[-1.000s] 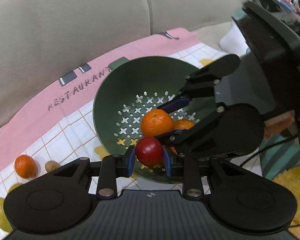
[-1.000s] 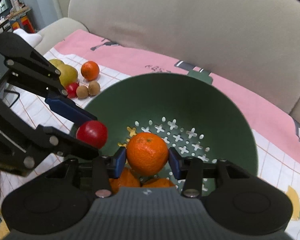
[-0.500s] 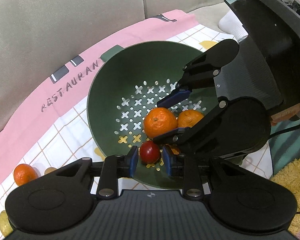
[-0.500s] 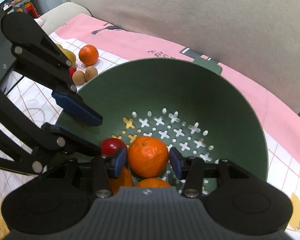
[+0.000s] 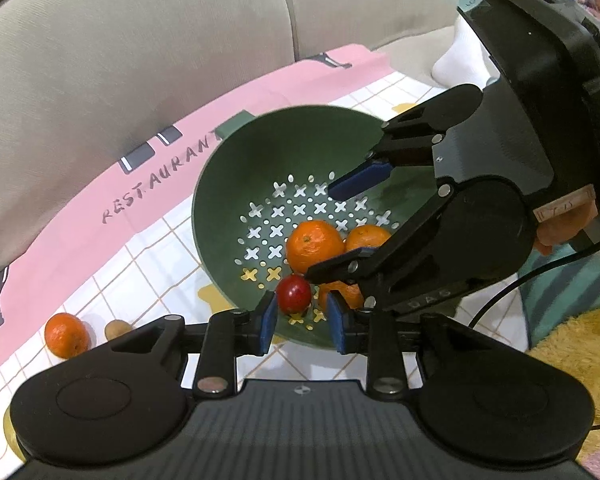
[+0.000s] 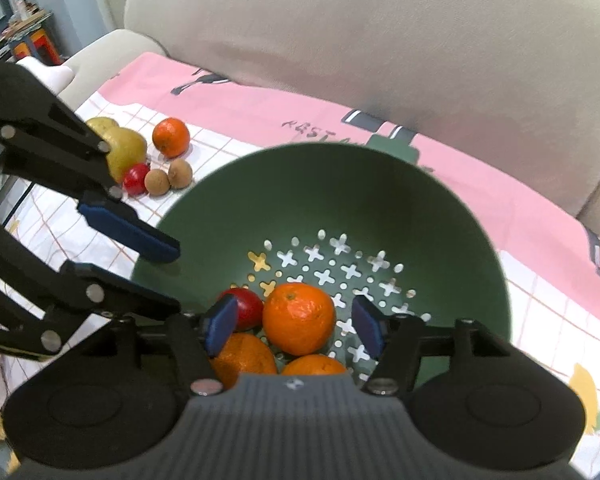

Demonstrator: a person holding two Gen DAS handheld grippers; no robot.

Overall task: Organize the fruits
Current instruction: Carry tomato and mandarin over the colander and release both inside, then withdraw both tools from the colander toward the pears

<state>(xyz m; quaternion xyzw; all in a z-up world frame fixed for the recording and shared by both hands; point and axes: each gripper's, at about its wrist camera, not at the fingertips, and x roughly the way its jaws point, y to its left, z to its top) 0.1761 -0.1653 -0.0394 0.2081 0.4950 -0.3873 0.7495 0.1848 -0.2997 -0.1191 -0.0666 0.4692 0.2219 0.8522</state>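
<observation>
A green colander sits on the cloth. In it lie three oranges, the top one, and a small red fruit. My left gripper is open over the colander's near rim, its pads clear of the red fruit; it also shows in the right wrist view. My right gripper is open around the top orange with gaps on both sides; it also shows in the left wrist view.
On the cloth left of the colander lie an orange, two yellow-green pears, a red fruit and two brown longans. A beige sofa back rises behind. A yellow rug lies at the right.
Both grippers have opened: the left one let the red fruit drop into the colander, the right one let the orange go onto the others. Both have drawn back a little.
</observation>
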